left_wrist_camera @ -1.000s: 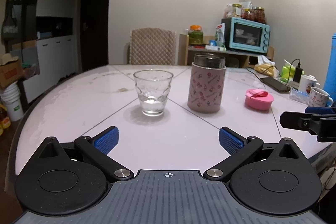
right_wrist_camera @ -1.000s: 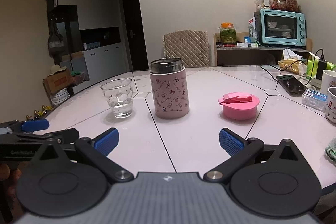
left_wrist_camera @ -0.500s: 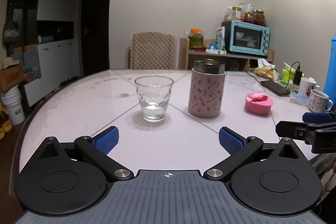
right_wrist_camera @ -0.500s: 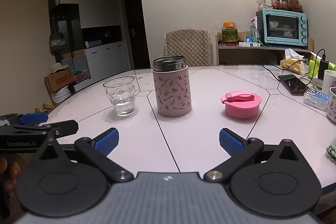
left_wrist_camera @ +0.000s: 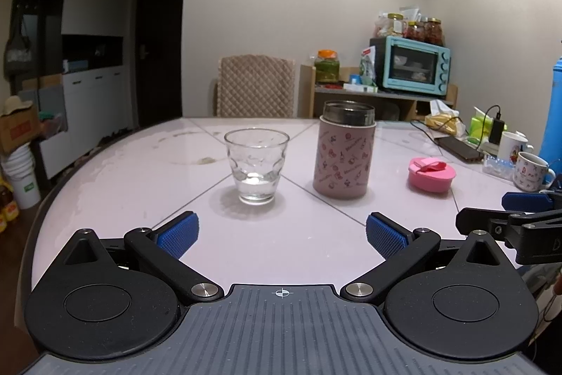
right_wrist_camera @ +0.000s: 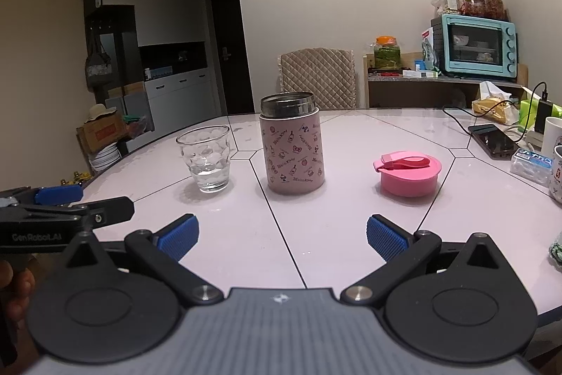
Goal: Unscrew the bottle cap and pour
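Note:
A pink patterned bottle (left_wrist_camera: 345, 154) with an open steel mouth stands upright on the white table (left_wrist_camera: 140, 171); it also shows in the right wrist view (right_wrist_camera: 293, 150). Its pink cap (left_wrist_camera: 431, 174) lies on the table to its right, also in the right wrist view (right_wrist_camera: 409, 172). A clear glass (left_wrist_camera: 256, 170) with a little water stands left of the bottle, also in the right wrist view (right_wrist_camera: 206, 158). My left gripper (left_wrist_camera: 279, 232) is open and empty, back from the glass. My right gripper (right_wrist_camera: 281, 232) is open and empty, back from the bottle.
Mugs (left_wrist_camera: 530, 172), a phone on a cable (right_wrist_camera: 491, 140) and a small box (right_wrist_camera: 532, 164) crowd the table's right side. A chair (left_wrist_camera: 255, 86) stands behind the table. A teal oven (right_wrist_camera: 476, 45) sits on a shelf at the back right.
Both grippers have drawn back and risen slightly; the bottle, glass and cap stand where they were. Both stay open and empty.

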Action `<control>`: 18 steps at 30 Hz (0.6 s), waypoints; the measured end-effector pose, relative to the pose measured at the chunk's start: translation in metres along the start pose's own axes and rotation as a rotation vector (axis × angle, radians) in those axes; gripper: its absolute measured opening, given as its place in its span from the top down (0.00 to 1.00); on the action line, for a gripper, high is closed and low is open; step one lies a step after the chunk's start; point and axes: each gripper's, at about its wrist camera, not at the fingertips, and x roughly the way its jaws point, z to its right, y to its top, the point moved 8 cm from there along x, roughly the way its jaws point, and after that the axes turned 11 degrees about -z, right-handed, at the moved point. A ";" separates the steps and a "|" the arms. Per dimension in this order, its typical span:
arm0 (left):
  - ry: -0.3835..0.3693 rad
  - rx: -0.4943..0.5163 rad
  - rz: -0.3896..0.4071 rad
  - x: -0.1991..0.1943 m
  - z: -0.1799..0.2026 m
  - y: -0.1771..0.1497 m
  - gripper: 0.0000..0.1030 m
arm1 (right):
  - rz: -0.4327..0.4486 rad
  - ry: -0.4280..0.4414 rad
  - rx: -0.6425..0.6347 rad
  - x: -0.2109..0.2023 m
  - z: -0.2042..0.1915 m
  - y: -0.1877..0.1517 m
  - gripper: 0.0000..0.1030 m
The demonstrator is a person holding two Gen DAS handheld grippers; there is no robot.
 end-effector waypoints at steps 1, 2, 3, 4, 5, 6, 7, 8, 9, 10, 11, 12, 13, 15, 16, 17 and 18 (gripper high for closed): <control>0.000 0.000 0.000 0.000 0.000 0.000 0.00 | -0.001 0.000 0.000 0.000 0.000 0.000 0.00; -0.001 0.000 0.001 0.000 0.000 0.000 0.00 | -0.002 0.001 0.000 0.000 0.000 0.000 0.00; -0.001 0.000 0.001 0.000 0.000 0.000 0.00 | -0.003 0.002 0.001 0.000 0.000 -0.001 0.00; -0.001 0.000 0.001 -0.001 -0.001 0.001 0.00 | -0.003 0.002 0.001 0.000 0.000 -0.001 0.00; -0.001 0.000 0.002 -0.001 -0.002 0.002 0.00 | -0.002 0.001 0.001 0.000 -0.001 -0.001 0.00; -0.001 -0.001 0.002 -0.001 -0.002 0.002 0.00 | -0.001 0.001 0.002 0.000 -0.001 -0.001 0.00; -0.001 -0.001 0.003 -0.001 -0.002 0.003 0.00 | -0.001 0.001 0.002 -0.001 -0.001 -0.001 0.00; -0.001 -0.001 0.004 -0.002 -0.002 0.003 0.00 | -0.001 0.002 0.002 -0.001 -0.001 -0.001 0.00; -0.001 -0.001 0.005 -0.002 -0.002 0.003 0.00 | 0.000 0.003 0.001 -0.001 -0.002 -0.001 0.00; -0.001 -0.001 0.005 -0.002 -0.002 0.003 0.00 | 0.000 0.002 0.001 -0.001 -0.002 -0.001 0.00; -0.001 0.000 0.005 -0.002 -0.002 0.003 0.00 | 0.001 0.002 0.000 -0.001 -0.002 -0.001 0.00; -0.001 0.000 0.005 -0.002 -0.002 0.003 0.00 | 0.003 0.003 -0.001 -0.002 -0.002 -0.001 0.00; -0.002 0.001 0.006 -0.002 -0.002 0.003 0.00 | 0.002 0.003 -0.001 -0.002 -0.002 -0.001 0.00; -0.003 0.002 0.006 -0.002 -0.002 0.004 0.00 | 0.001 0.003 0.002 -0.001 -0.002 -0.001 0.00; -0.004 0.002 0.006 -0.002 -0.001 0.003 0.00 | 0.000 0.003 0.003 -0.001 -0.001 -0.001 0.00; -0.005 0.003 0.006 -0.002 -0.001 0.003 0.00 | -0.001 0.003 0.004 -0.001 -0.001 -0.002 0.00; -0.007 0.004 0.007 -0.002 -0.001 0.003 0.00 | -0.001 0.002 0.005 0.000 -0.001 -0.002 0.00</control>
